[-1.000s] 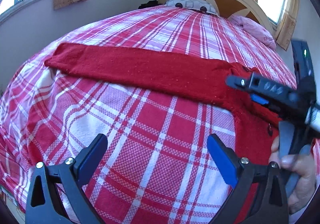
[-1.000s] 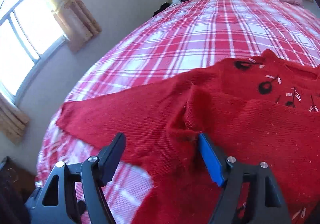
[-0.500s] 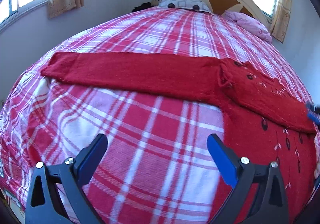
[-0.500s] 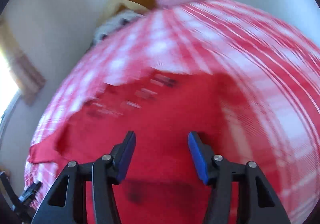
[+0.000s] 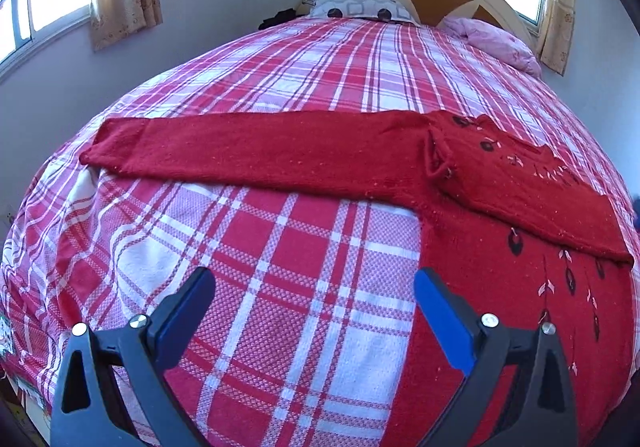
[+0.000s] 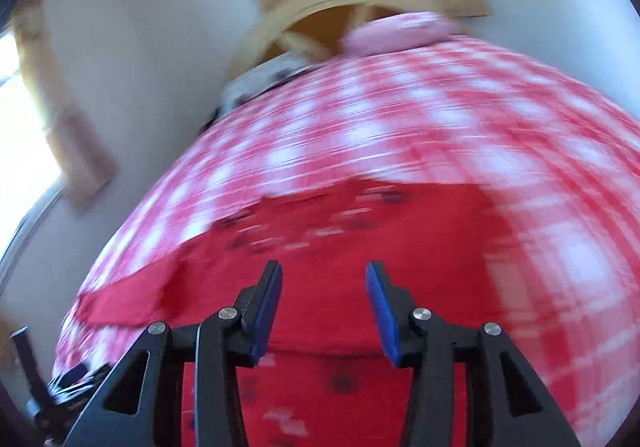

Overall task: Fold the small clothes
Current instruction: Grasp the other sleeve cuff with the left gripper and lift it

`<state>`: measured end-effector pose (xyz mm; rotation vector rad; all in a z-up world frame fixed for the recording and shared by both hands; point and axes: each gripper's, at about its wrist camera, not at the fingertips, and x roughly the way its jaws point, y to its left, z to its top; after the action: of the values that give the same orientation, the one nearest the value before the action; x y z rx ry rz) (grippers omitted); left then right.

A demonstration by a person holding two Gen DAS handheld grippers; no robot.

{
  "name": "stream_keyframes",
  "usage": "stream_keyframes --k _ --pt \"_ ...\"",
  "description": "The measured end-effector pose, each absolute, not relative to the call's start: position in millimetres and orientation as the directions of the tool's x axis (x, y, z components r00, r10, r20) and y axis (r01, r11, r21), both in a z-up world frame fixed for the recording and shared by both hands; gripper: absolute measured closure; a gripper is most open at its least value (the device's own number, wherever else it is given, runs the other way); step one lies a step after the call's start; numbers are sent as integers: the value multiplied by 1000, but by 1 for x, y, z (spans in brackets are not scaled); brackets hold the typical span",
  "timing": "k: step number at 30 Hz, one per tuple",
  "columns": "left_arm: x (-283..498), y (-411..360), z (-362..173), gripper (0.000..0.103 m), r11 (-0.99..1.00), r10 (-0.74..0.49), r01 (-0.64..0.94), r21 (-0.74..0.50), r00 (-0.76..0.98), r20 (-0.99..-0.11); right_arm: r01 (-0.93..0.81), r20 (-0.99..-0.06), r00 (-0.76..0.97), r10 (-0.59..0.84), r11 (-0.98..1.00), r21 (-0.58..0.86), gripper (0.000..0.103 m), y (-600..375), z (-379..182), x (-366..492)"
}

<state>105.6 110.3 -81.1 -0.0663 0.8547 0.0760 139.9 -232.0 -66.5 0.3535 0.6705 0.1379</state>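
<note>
Right wrist view smeared by motion: checked bedspread (image 6: 440, 135), headboard (image 6: 320, 19) and pink pillow (image 6: 400, 33) all soft. Red sweater (image 6: 360, 239) pattern reads only as dark streaks; its lower part runs under the claw arms. Left wrist view: sweater's right side cut off by the lens rim. Dark object (image 5: 280, 17) beside the patterned pillow (image 5: 356, 7) too small to identify.

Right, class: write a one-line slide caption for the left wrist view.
Open left gripper hovers over a plaid bedspread; a red sweater lies ahead, one sleeve stretched out, the other folded across.
</note>
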Motion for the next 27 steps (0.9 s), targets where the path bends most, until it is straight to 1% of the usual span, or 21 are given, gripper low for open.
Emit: stream_keyframes --k 2,4,8,11,13,15,19,20,21,22,24,26,27 --pt "105 108 -82 1 996 46 -88 -16 656 -753 -112 -604 726 327 924 366 57 -185 -69 162" --pt "106 109 -83 1 996 60 -91 -1 655 -753 -173 -626 691 360 924 341 57 -141 -78 177" --pt "110 130 -87 1 991 90 -137 0 646 -758 -249 -662 641 387 922 297 57 -70 -102 198" --pt "114 157 -88 1 978 144 -207 11 639 -756 -287 -728 569 382 922 259 57 -38 -134 210" --pt "116 186 -87 1 962 187 -274 6 637 -748 -301 -708 601 372 925 231 55 -36 -130 202" --pt "120 218 -84 1 935 233 -355 -11 637 -735 -317 -695 596 402 913 256 50 -39 -130 201" --pt "134 282 -85 3 867 272 -487 -104 638 -720 -298 -676 597 431 902 313 50 -51 -133 200" --pt "139 298 -86 5 845 276 -516 -137 642 -716 -297 -676 598 432 902 313 50 -50 -135 200" --pt "144 312 -87 11 824 280 -542 -166 643 -712 -298 -677 599 428 904 308 50 -49 -136 200" --pt "149 320 -89 14 808 276 -558 -189 641 -716 -299 -679 600 423 906 299 50 -47 -136 200" --pt "161 337 -96 26 780 242 -575 -246 640 -730 -301 -682 601 416 909 289 50 -43 -137 202" --pt "174 345 -100 31 767 201 -567 -300 656 -727 -303 -680 598 423 905 297 50 -43 -137 203" --pt "183 348 -104 31 758 195 -575 -308 650 -735 -303 -677 596 431 902 307 49 -45 -138 204"
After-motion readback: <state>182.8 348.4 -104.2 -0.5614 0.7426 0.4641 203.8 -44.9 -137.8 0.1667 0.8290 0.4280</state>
